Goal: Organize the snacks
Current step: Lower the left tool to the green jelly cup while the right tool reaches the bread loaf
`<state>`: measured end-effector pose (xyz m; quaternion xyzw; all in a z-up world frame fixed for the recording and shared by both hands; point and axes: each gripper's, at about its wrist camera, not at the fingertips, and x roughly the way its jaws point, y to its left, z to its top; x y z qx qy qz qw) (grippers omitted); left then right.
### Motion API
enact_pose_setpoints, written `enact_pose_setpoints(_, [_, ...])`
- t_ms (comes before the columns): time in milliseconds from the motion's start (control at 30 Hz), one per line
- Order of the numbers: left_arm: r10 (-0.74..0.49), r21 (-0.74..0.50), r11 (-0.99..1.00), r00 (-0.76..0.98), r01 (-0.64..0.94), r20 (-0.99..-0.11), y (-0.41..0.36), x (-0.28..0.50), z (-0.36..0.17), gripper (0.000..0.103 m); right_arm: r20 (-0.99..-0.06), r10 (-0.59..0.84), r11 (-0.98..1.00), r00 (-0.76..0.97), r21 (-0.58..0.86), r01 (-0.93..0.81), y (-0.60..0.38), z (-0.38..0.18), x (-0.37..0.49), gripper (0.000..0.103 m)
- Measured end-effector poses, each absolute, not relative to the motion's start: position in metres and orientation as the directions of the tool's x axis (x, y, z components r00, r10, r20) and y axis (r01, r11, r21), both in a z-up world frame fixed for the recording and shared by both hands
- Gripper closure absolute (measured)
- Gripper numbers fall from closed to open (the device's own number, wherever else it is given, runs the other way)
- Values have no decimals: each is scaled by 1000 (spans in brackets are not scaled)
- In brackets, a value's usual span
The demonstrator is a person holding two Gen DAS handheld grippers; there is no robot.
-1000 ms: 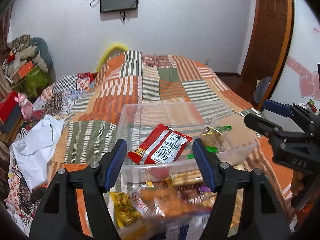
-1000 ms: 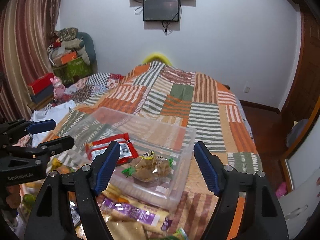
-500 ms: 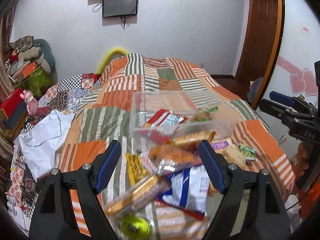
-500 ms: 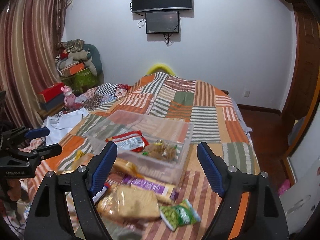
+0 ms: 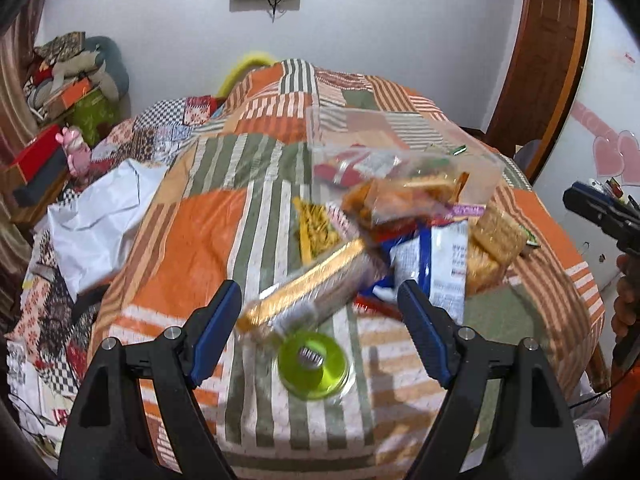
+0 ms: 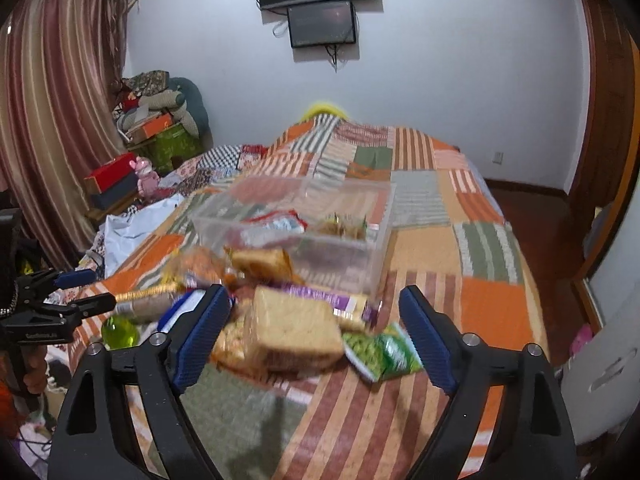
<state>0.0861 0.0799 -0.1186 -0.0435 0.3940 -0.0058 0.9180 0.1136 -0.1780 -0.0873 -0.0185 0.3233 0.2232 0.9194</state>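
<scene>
A clear plastic bin (image 6: 320, 220) on the patchwork bed holds a red packet (image 6: 276, 224) and a bag with green ends (image 6: 344, 226). In front of it lies a heap of snacks: a gold-wrapped biscuit roll (image 5: 304, 288), a blue-white bag (image 5: 436, 256), a cracker pack (image 6: 296, 324), a purple bar (image 6: 332, 300), a green pea packet (image 6: 380, 354) and a green round tub (image 5: 312, 360). My left gripper (image 5: 320, 324) is open and empty above the roll and tub. My right gripper (image 6: 312, 336) is open and empty over the cracker pack.
White cloth (image 5: 96, 216) and boxes (image 5: 36, 164) lie left of the bed. A wooden door (image 5: 544, 52) stands at the right. The bed's near edge drops off just below the snack heap.
Both grippers have pulled back from the bin toward the bed's near edge, so the snack heap now lies between the fingers. Both stay open.
</scene>
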Motion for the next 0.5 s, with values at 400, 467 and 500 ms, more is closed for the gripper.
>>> enact_pose_setpoints(400, [-54, -121, 991, 683, -51, -728, 83, 68, -150, 28, -685, 414, 890, 600, 166, -424, -174, -118, 117, 17])
enact_pose_setpoints(467, [-59, -124, 991, 675, -48, -736, 81, 67, -155, 35, -691, 414, 890, 592, 171, -422, -173, -121, 119, 17])
enact_pose_setpoints(500, [-67, -130, 990, 669, -45, -740, 81, 68, -157, 38, -692, 417, 890, 589, 179, -420, -173, -122, 120, 17])
